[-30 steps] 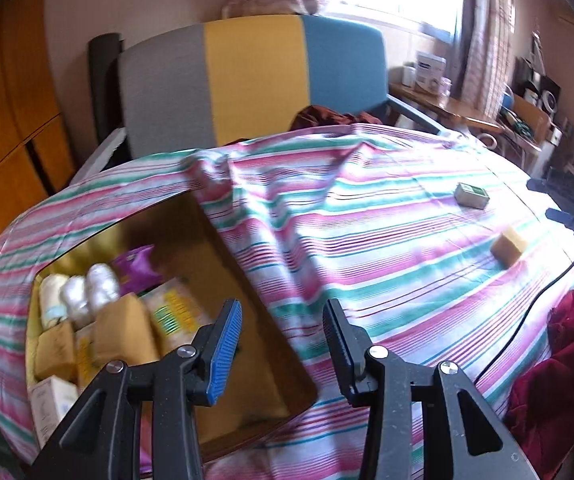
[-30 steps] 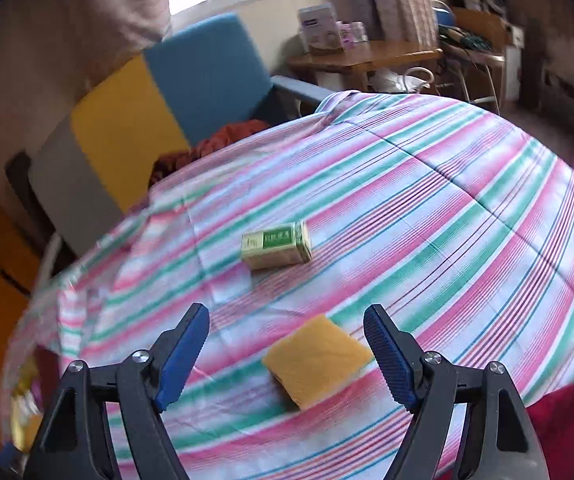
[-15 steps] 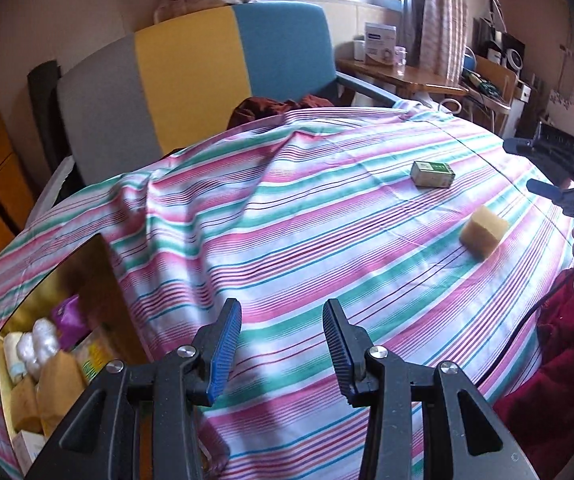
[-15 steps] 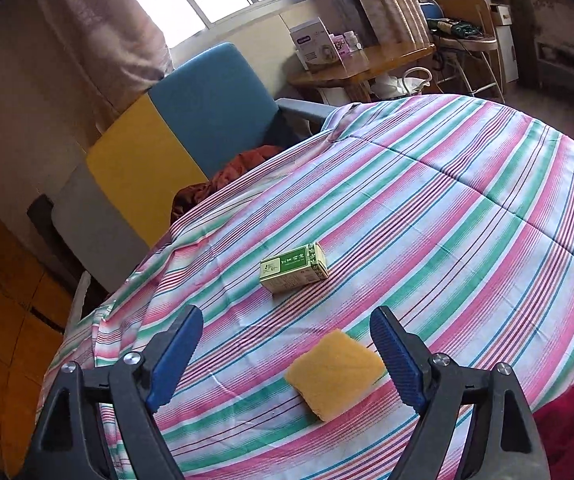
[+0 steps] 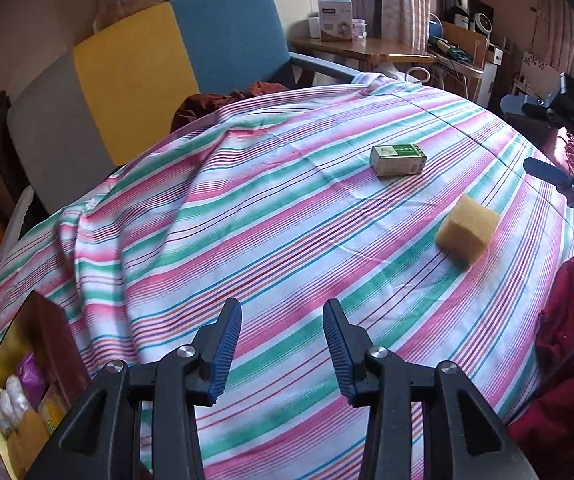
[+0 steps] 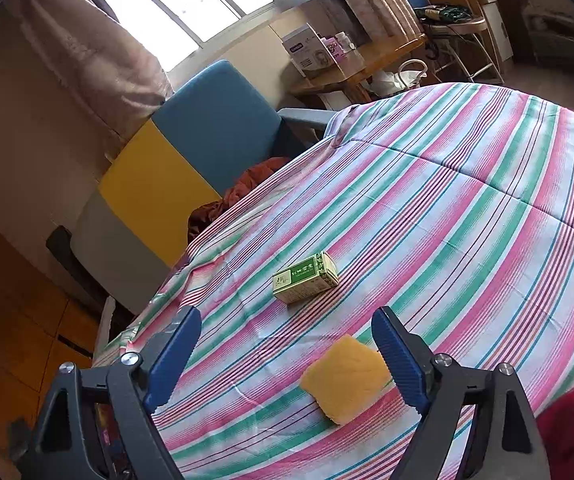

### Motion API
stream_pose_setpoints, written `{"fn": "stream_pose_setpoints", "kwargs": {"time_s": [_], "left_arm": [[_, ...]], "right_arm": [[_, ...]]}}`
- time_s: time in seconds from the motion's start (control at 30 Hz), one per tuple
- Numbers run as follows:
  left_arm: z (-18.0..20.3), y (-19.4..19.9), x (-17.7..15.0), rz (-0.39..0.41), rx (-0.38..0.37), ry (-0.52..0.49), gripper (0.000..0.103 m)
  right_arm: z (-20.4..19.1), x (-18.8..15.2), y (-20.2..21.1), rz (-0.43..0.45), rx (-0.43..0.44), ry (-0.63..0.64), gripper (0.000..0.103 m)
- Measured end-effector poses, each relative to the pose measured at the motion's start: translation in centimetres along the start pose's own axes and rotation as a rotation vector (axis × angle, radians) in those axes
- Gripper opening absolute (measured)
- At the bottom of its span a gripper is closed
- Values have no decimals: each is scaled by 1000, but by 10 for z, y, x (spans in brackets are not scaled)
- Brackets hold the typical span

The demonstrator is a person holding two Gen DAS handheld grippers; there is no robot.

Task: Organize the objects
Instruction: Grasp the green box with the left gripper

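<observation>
The right gripper (image 6: 287, 350) has just been opening its jaws; they stand wide apart, empty, with the yellow sponge (image 6: 345, 382) low in frame between them, untouched. Above it, mid-frame, lies a green box (image 6: 305, 278). The left gripper (image 5: 282, 350), narrowly parted, holds nothing over the striped cloth (image 5: 247, 216); a cardboard box (image 5: 53, 332) of packed items sits lower left.

A yellow sponge (image 6: 345, 380) and green box (image 6: 305, 278) lie on pink, green and white striped cloth (image 6: 467, 216). The chair (image 6: 191, 160) is grey, yellow and blue.
</observation>
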State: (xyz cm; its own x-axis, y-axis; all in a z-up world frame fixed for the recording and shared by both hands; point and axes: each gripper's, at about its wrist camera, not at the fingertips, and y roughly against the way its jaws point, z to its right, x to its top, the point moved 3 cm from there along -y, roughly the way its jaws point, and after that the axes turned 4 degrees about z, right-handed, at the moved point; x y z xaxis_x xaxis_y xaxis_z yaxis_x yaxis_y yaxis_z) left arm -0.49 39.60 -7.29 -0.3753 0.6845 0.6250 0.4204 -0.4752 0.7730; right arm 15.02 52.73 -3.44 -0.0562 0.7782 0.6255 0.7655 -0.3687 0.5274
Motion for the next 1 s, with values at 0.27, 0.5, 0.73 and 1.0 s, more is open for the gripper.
{"fn": "stream_pose_setpoints", "kwargs": {"time_s": [0.27,0.5,0.73,1.0], "left_arm": [[25,-38,34,-38,-67,-41,45],[52,-75,82,-35,-141,-106,56],[104,-107,120,4,-218,-324,75],[129,-144,156,-21,-271,-255,86]], "right_arm": [[9,5,5,20,50,-73,89],[27,10,12,60,110,-202,93],[36,11,9,51,153,-264,96],[38,9,8,41,188,-285,97]]}}
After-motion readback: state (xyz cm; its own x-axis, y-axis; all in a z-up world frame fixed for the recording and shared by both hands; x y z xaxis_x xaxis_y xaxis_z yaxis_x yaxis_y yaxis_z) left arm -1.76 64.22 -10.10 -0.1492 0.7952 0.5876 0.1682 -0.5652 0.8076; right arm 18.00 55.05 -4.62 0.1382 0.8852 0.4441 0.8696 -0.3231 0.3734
